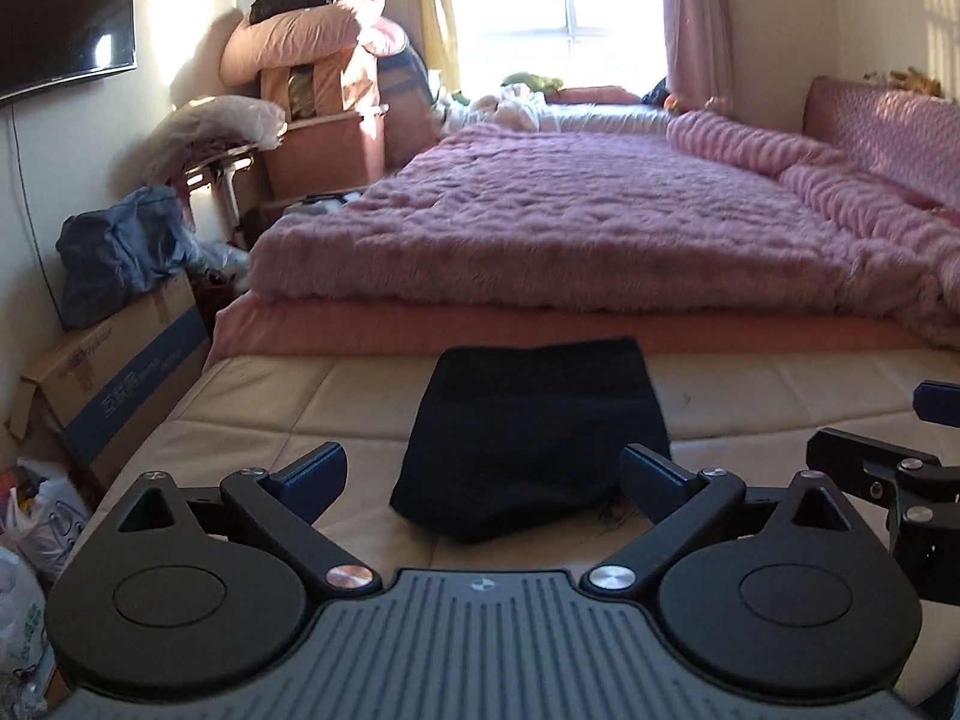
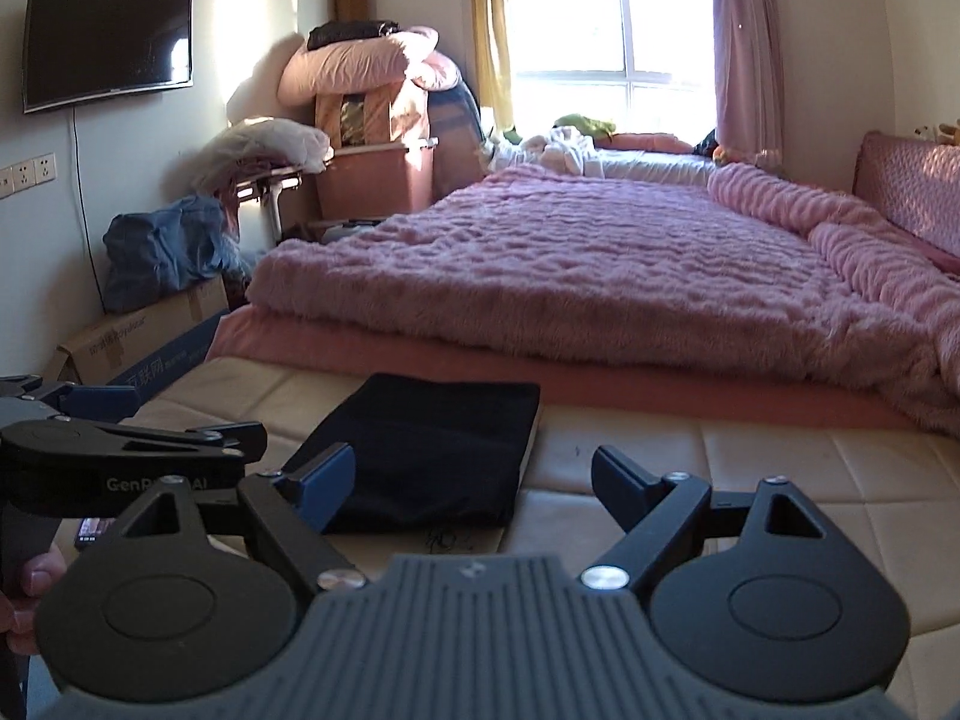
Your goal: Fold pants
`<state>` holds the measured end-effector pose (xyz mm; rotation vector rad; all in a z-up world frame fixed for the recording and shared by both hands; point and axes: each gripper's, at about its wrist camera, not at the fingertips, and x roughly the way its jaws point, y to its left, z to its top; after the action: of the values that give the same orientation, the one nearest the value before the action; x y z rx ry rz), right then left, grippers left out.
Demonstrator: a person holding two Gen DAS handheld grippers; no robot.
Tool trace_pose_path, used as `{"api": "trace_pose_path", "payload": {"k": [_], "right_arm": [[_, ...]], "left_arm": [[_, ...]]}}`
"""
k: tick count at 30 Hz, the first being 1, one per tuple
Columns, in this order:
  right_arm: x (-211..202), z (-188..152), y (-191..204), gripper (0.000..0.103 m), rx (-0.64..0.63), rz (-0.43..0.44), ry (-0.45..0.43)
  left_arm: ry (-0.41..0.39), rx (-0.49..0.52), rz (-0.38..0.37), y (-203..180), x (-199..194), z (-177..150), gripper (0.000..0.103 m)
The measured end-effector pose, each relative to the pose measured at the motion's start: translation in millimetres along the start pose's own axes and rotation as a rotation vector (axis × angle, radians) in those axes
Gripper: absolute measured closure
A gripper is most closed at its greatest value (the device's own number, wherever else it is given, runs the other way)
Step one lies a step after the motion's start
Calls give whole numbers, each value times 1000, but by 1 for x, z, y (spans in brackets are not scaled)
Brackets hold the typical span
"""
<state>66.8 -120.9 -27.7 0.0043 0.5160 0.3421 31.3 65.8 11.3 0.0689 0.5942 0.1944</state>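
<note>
The black pants (image 1: 534,438) lie folded into a compact rectangle on the cream mattress (image 1: 780,396). My left gripper (image 1: 483,471) is open and empty, held just in front of the pants' near edge. In the right wrist view the pants (image 2: 432,456) lie ahead and to the left on the mattress (image 2: 750,456). My right gripper (image 2: 471,477) is open and empty, its left finger (image 2: 321,483) over the pants' near left corner. The right gripper also shows at the right edge of the left wrist view (image 1: 888,468); the left gripper body shows at the left of the right wrist view (image 2: 120,450).
A pink fluffy blanket (image 1: 600,222) covers the raised bed behind. A cardboard box (image 1: 114,378) with a blue bag (image 1: 120,252) stands at the left, plastic bags (image 1: 30,540) below it. A wall TV (image 2: 108,48), stacked bedding (image 2: 372,78) and a window (image 2: 612,18) are farther back.
</note>
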Motion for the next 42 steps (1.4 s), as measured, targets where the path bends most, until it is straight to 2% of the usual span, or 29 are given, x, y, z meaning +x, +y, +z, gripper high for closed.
{"api": "trace_pose_path", "payload": {"k": [7,10,42], "right_arm": [[23,-17,0,21,-5,-20,121],[23,-15,-1,21,17,-13,135],[13,-9,2,21,10,-23,115]], "left_arm": [[38,-3,15,0,-2,-3,0],[35,0,12,-3,-6,-3,0],[28,-14,7,0,-12,-1,0]]}}
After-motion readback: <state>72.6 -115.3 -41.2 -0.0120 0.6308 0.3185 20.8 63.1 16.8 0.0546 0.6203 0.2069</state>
